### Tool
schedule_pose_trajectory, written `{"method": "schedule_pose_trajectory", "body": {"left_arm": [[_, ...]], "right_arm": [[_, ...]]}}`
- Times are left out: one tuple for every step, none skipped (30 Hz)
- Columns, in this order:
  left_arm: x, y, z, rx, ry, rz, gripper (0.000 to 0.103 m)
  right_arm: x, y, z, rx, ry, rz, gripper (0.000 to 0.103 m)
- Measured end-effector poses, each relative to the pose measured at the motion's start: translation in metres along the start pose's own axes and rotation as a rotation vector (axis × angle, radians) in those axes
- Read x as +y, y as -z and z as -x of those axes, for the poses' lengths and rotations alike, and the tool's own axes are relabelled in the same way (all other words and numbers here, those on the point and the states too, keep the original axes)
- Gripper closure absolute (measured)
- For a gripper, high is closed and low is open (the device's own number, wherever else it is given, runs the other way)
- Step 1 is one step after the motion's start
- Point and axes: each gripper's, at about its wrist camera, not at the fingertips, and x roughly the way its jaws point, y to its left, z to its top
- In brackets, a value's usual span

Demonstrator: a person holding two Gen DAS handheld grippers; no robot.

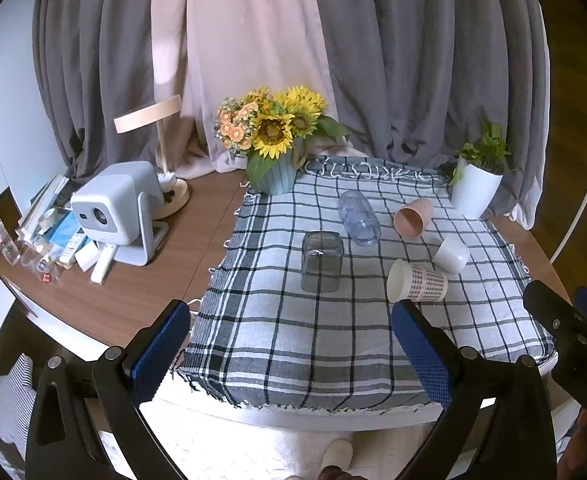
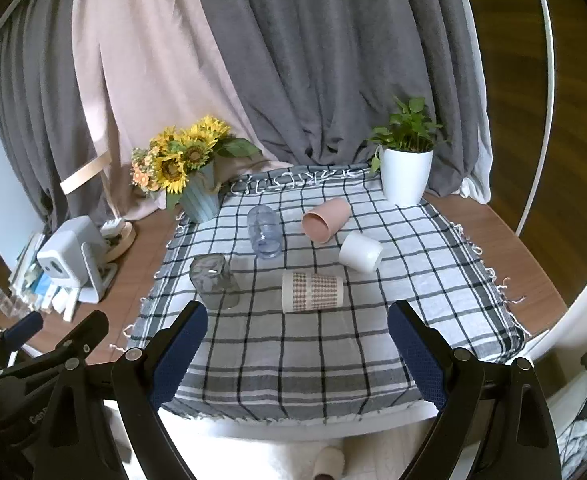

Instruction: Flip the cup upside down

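Both grippers — left gripper (image 1: 289, 344), right gripper (image 2: 297, 344) — spread wide, holding nothing, hovering at near edge of checked cloth (image 2: 293, 360). Nearest target prob. the patterned paper cup (image 2: 312, 291), lying sideways mid-cloth. Approach w/ right, pinch lightly across body — thin wall, crushes easily — then stand rim-down.

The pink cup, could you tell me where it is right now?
In the right wrist view the pink cup lies on its side, far centre of the checked cloth, between the clear bottle and white cup.
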Motion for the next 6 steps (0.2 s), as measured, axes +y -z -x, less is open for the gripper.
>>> {"method": "schedule_pose_trajectory", "body": {"left_arm": [[0.0006,0.0000,-0.0002,-0.001,0.000,0.002,0.000],[0.0012,0.0000,0.0000,-0.001,0.000,0.005,0.000],[0.0010,0.0000,0.0002,-0.002,0.001,0.005,0.000],[0.0010,0.0000,0.0002,-0.002,0.000,0.005,0.000],[0.0015,0.0000,0.0000,-0.003,0.001,0.006,0.000],[0.0009,0.0001,0.0000,-0.002,0.001,0.006,0.000]], "right_arm": [[0.0002,0.0004,0.0006,0.001,-0.001,0.000,0.011],[0.0020,-0.0002,0.0000,0.004,-0.001,0.001,0.011],[0.0016,0.0001,0.0002,0.006,-0.001,0.001,0.011],[0.0024,-0.0001,-0.0001,0.007,0.000,0.001,0.011],[0.0028,0.0000,0.0002,0.008,0.000,-0.001,0.011],[0.0022,0.0000,0.0006,0.008,0.000,-0.002,0.011]]}}
